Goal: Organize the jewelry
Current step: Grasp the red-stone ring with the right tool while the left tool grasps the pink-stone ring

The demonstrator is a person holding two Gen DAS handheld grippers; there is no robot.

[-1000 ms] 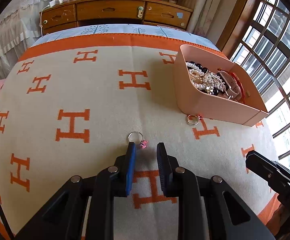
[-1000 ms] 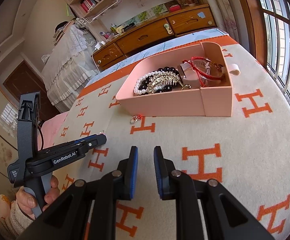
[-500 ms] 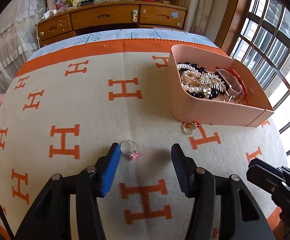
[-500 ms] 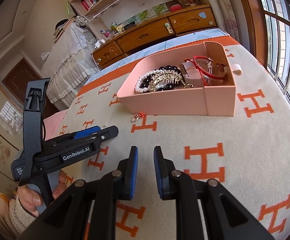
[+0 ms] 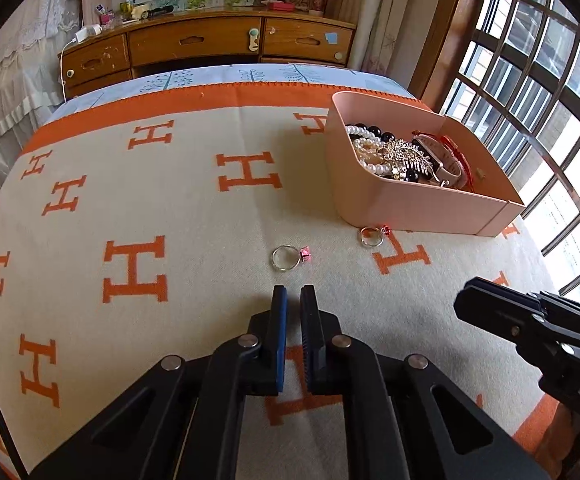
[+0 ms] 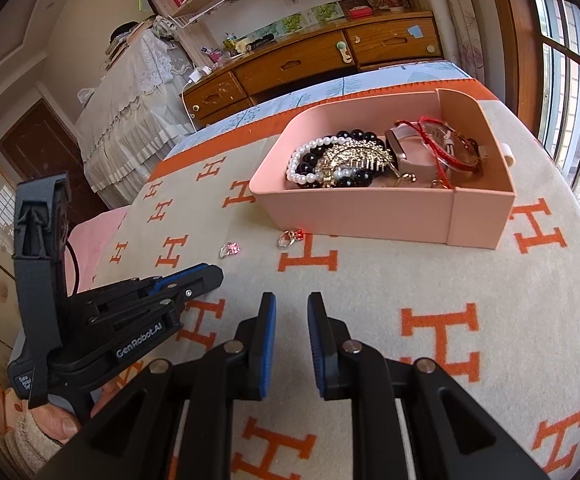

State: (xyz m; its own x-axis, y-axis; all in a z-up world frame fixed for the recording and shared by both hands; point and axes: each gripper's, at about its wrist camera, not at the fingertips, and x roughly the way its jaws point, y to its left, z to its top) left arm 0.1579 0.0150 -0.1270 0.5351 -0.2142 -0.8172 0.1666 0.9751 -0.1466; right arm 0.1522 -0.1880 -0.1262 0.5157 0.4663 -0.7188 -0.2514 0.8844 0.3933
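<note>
A silver ring with a pink stone point(image 5: 290, 257) lies on the blanket just ahead of my left gripper point(image 5: 294, 294), whose jaws are nearly closed and empty. It also shows in the right wrist view point(image 6: 229, 249). A second ring with a red stone point(image 5: 373, 236) lies against the front wall of the pink box point(image 5: 418, 204), also in the right wrist view point(image 6: 290, 238). The box point(image 6: 370, 216) holds pearl and black bead bracelets, a gold hair comb, a watch and red cords. My right gripper point(image 6: 292, 304) hovers low with a narrow gap and is empty.
The cream and orange H-patterned blanket point(image 5: 137, 208) covers the bed. A wooden dresser point(image 5: 209, 48) stands beyond the far edge and a window point(image 5: 550, 100) runs along the right. The left gripper body point(image 6: 101, 320) sits to the left of my right gripper.
My left gripper opened wide around the pink-stone ring, then pulled back and closed without it. The ring stays on the blanket. My right gripper opened slightly.
</note>
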